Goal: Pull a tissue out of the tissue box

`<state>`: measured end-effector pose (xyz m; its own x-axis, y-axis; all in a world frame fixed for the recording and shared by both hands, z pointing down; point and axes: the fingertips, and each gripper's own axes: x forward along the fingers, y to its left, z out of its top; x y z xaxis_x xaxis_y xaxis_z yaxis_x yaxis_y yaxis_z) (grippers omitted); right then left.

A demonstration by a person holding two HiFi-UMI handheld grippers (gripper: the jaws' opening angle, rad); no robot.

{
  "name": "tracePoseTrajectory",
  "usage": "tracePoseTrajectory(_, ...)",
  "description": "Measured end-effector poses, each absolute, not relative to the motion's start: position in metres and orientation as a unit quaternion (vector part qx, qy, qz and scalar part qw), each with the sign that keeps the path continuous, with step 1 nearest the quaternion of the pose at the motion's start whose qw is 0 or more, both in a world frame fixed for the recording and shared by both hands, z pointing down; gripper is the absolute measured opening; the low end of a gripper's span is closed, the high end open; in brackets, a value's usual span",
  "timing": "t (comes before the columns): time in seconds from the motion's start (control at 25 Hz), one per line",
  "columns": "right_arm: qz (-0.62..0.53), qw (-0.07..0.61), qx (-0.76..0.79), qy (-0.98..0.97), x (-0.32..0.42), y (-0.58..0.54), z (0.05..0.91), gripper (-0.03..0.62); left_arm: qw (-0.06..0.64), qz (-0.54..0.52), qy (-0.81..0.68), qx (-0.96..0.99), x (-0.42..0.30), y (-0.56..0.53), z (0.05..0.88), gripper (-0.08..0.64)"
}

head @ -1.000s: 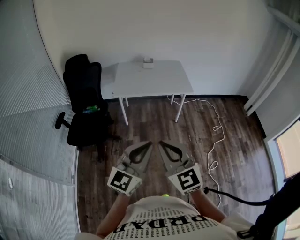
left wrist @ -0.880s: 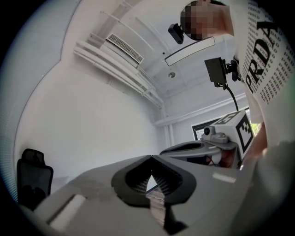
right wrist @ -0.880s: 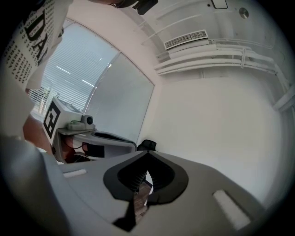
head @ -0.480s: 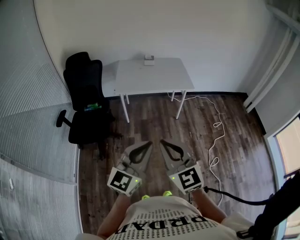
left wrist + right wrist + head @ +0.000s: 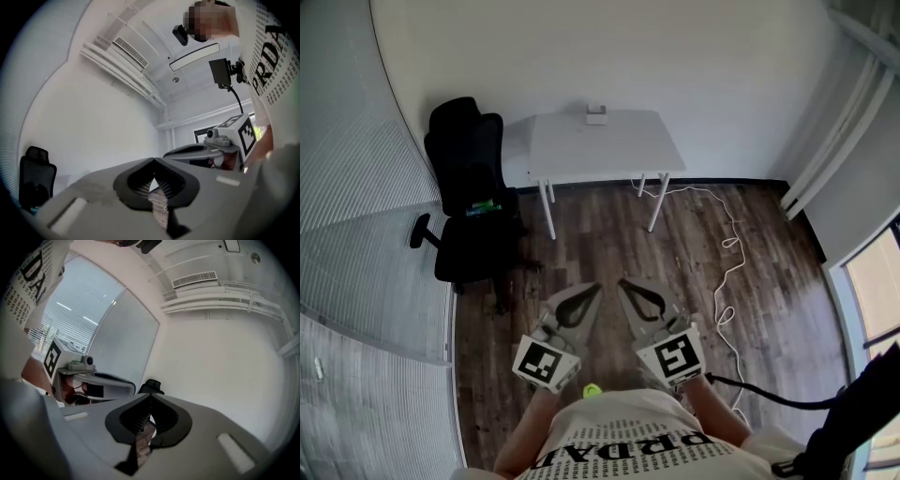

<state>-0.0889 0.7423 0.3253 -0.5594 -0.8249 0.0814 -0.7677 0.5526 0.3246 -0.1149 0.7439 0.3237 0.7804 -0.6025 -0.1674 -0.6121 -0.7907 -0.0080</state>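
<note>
Task not begun: nothing pulled from the box (image 5: 596, 115) yet.
The box sits on the table's (image 5: 609, 161) far edge, at twelve o'clock from the person. The left gripper (image 5: 594, 290) and right gripper (image 5: 623, 285) are both clenched on nothing, well apart from the box. Approach, pinch and pull are all left to do.

Table (image 5: 605, 150) far, against the wall (image 5: 628, 56), tissue box (image 5: 596, 114) on its far edge, chair (image 5: 467, 202) just left, cable (image 5: 727, 272) on the floor (image 5: 600, 253) to the right; near, left gripper (image 5: 592, 287) beside right gripper (image 5: 623, 284).
</note>
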Motion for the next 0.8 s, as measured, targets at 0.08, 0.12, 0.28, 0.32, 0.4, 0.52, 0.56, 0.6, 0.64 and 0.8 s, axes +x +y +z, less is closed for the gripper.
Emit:
tracePoseTrajectory(0.08, -0.125, 0.115, 0.452, -0.876, -0.093, 0.745, 0.327, 0.008, 0.032, 0.081, 0.323, -0.942, -0.118, 0.746, 0.323, 0.002)
tracePoseTrajectory(0.12, -0.127, 0.118, 0.450, -0.876, -0.094, 0.744, 0.328, 0.008, 0.032, 0.082, 0.325, -0.942, -0.120, 0.746, 0.323, 0.002)
tracePoseTrajectory(0.28, -0.136, 0.130, 0.445, -0.876, -0.094, 0.739, 0.330, 0.012, 0.023, 0.080, 0.336, -0.938, -0.125, 0.742, 0.327, 0.001)
tracePoseTrajectory(0.32, -0.136, 0.130, 0.444, -0.876, -0.094, 0.737, 0.330, 0.015, 0.022, 0.079, 0.340, -0.937, -0.126, 0.740, 0.328, 0.002)
tracePoseTrajectory(0.4, -0.135, 0.132, 0.440, -0.878, -0.093, 0.730, 0.332, 0.027, 0.022, 0.078, 0.346, -0.935, -0.127, 0.733, 0.328, 0.002)
tracePoseTrajectory(0.52, -0.134, 0.136, 0.434, -0.880, -0.091, 0.719, 0.336, 0.029, 0.025, 0.074, 0.350, -0.933, -0.127, 0.723, 0.330, 0.001)
tracePoseTrajectory(0.56, -0.133, 0.136, 0.433, -0.881, -0.090, 0.715, 0.336, 0.029, 0.027, 0.068, 0.351, -0.934, -0.125, 0.720, 0.331, 0.001)
tracePoseTrajectory(0.6, -0.132, 0.135, 0.430, -0.883, -0.088, 0.711, 0.336, 0.029, 0.029, 0.063, 0.351, -0.934, -0.122, 0.715, 0.332, 0.002)
tracePoseTrajectory(0.64, -0.131, 0.134, 0.428, -0.884, -0.085, 0.706, 0.335, 0.029, 0.028, 0.061, 0.351, -0.934, -0.119, 0.710, 0.331, 0.001)
tracePoseTrajectory(0.8, -0.124, 0.137, 0.422, -0.888, -0.075, 0.687, 0.337, 0.029, 0.026, 0.068, 0.352, -0.933, -0.104, 0.688, 0.325, 0.002)
